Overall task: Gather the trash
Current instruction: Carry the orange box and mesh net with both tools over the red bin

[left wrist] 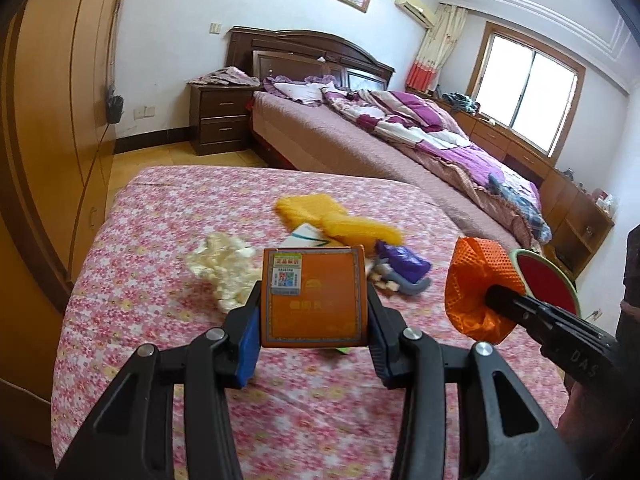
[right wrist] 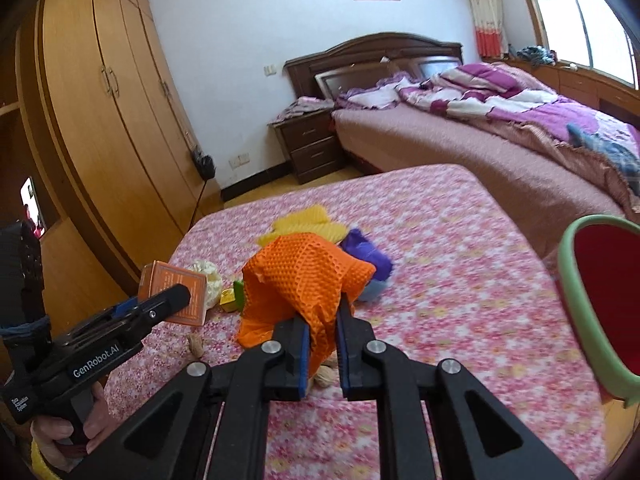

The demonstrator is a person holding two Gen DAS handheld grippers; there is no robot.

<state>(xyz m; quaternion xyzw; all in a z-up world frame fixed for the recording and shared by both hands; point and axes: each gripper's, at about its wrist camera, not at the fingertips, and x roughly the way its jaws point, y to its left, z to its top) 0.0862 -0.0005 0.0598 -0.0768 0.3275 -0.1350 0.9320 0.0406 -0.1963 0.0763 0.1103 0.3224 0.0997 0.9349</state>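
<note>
Both jaws clamped — left gripper on the orange box, right gripper on orange mesh. Carrying stage; next, swing rightward to the red bin — release there.

Colours and patterns. Bedcover: pink ground, small white, red and yellow flowers. Box: orange, with a thin blue-grey border line and a white-green label at its upper left corner. Foam net: bright orange, honeycomb mesh. Far netting: yellow. Crumpled wrap, left: cream-white. Wrapper, right: purple. Bin, near right: red inside, pale green rim. Left gripper and right gripper: black, blue pads. Wardrobe: honey-brown wood. Far quilt: purple and white patches.
</note>
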